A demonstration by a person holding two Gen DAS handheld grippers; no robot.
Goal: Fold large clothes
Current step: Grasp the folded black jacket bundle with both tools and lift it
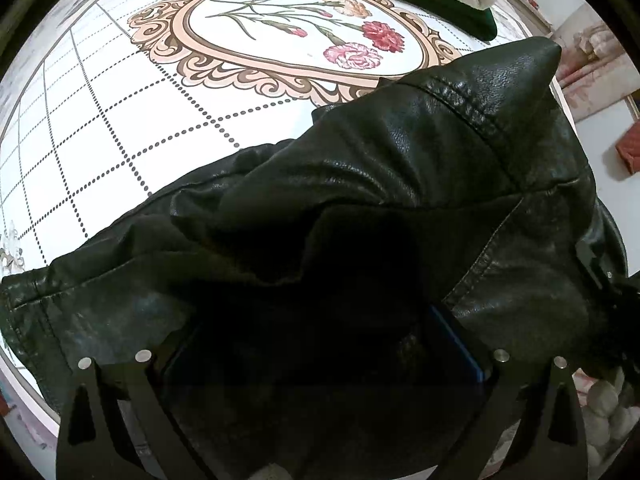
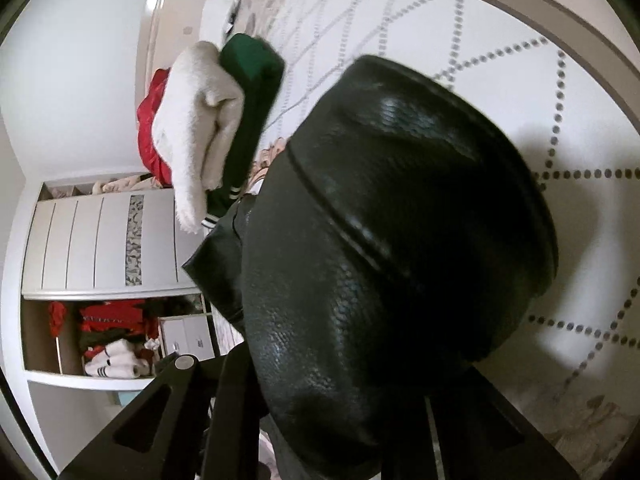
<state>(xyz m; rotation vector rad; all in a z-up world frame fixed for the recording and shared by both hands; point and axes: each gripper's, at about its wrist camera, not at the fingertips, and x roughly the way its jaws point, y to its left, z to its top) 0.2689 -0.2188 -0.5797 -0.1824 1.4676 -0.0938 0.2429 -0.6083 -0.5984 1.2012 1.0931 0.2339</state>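
On the white worktop (image 1: 120, 128), with its dotted grid and flower medallion (image 1: 296, 32), the black leather jacket (image 1: 400, 168) lies bunched and partly lifted at the near edge. My left tongs (image 1: 320, 344) point steeply down into it; leather fills the gap between the arms and hides the tips, one blue pad (image 1: 456, 340) shows against the fabric, so they look pinched on the jacket. My right tongs (image 2: 344, 420) have a thick rounded fold of the same jacket (image 2: 400, 220) wedged between the arms, raised off the worktop (image 2: 520, 80); the tips are buried under leather, jaws drawn close around it, pinching the jacket. Past the jacket, a folded green garment (image 2: 248, 92) with white stripes sits with a cream fleece (image 2: 196, 120) on it, something red (image 2: 148, 136) behind. Off to the side, a white wardrobe (image 2: 100, 240), clothes on the open shelf (image 2: 108, 332) below.
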